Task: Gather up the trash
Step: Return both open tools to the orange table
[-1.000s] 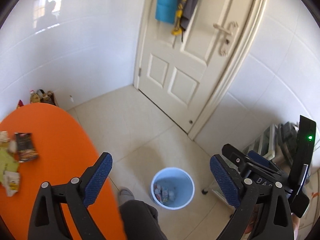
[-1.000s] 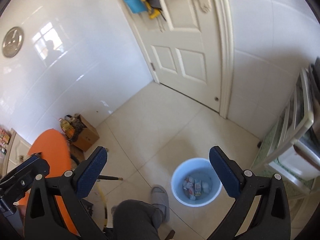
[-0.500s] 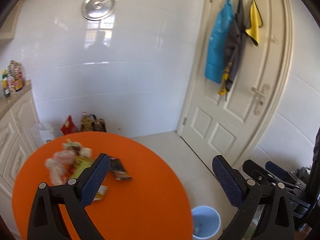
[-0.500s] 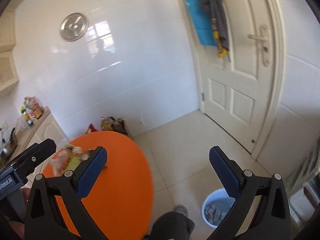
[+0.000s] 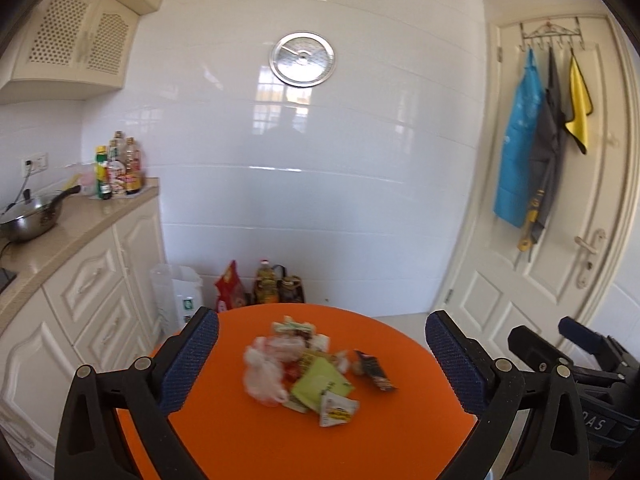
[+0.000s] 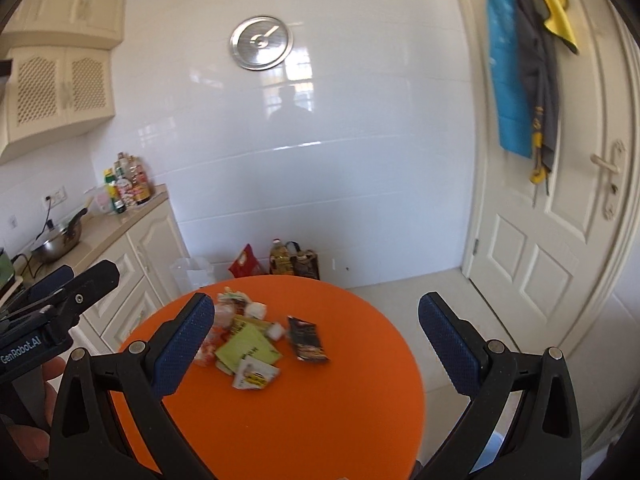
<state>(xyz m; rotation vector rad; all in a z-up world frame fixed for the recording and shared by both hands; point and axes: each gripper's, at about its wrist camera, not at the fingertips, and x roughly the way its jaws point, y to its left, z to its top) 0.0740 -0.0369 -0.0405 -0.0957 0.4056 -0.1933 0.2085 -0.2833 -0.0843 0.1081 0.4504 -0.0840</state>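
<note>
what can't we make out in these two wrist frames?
- Trash pile, left wrist view: motion-blurred, single pieces and print unreadable.
- Trash pile, right wrist view: near side hidden behind a finger pad of the right gripper.
- Orange table: near edge cut off by the frame in both views.
- Counter bottles: labels too small.
</note>
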